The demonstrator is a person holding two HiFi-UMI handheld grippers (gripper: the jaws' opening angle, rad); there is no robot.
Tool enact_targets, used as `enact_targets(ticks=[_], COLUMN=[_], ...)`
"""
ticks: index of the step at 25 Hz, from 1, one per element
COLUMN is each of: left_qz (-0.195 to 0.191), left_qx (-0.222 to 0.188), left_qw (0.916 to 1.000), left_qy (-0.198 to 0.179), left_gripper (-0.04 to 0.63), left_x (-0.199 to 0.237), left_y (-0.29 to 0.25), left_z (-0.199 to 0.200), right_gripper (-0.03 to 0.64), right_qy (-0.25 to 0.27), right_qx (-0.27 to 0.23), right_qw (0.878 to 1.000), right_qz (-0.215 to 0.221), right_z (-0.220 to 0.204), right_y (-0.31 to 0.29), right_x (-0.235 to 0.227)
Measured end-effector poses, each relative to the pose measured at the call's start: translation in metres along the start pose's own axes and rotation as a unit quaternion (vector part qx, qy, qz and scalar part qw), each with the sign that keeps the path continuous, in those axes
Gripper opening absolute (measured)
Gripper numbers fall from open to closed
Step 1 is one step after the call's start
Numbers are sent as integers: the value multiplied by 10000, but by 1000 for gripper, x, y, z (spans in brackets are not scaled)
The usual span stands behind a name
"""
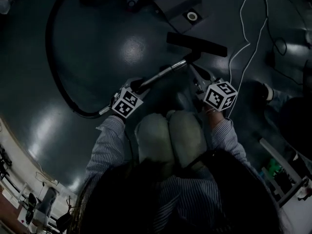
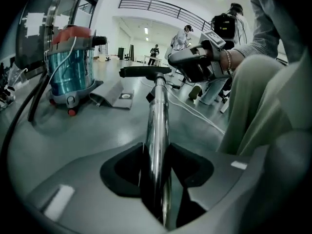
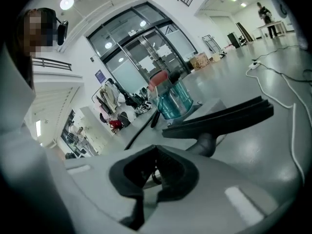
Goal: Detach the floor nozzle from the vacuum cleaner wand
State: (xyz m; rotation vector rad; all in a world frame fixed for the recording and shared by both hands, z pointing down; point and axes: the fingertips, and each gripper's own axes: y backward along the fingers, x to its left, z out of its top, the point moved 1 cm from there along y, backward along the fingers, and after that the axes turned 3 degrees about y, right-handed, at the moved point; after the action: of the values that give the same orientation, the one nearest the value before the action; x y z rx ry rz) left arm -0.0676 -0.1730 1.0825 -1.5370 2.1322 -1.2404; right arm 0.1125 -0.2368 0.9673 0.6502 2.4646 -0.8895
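My left gripper pinches the wand; my right gripper, jaws pressed together, hovers near the floor nozzle.

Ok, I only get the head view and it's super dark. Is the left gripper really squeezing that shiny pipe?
Observer: Yes. In the left gripper view, the left gripper has its jaws clamped on the shiny metal vacuum wand.
Operator: What colour is the vacuum?
Observer: The canister vacuum body is teal with a red top.
Operator: Has the right gripper got the end bit?
Observer: No. The right gripper has its jaws together, and the flat black floor nozzle sits just beyond them.
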Motion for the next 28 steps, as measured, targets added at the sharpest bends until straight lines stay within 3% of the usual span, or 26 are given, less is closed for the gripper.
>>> enact_targets(ticks=[9,17,22,28], left_qz=[-455,-443,-93,395], left_qx=[-586,-1121,-1308,-1632], left_qw=[9970,9914,9907,9852], left_qy=[232,503,358,351], left_gripper=[181,179,178,178], left_x=[-90,-168,-204,-250], left_y=[138,284,359,427], left_z=[149,285,357,407], right_gripper=[3,3,2,3], right_qy=[115,558,963,1546], right_qx=[-471,-1213,-1594,-2039], right_qw=[9988,9893,9778,9575], right_qz=[71,585,962,1330], right_z=[145,304,392,444], right_y=[111,224,282,339], right_x=[106,248,336,438])
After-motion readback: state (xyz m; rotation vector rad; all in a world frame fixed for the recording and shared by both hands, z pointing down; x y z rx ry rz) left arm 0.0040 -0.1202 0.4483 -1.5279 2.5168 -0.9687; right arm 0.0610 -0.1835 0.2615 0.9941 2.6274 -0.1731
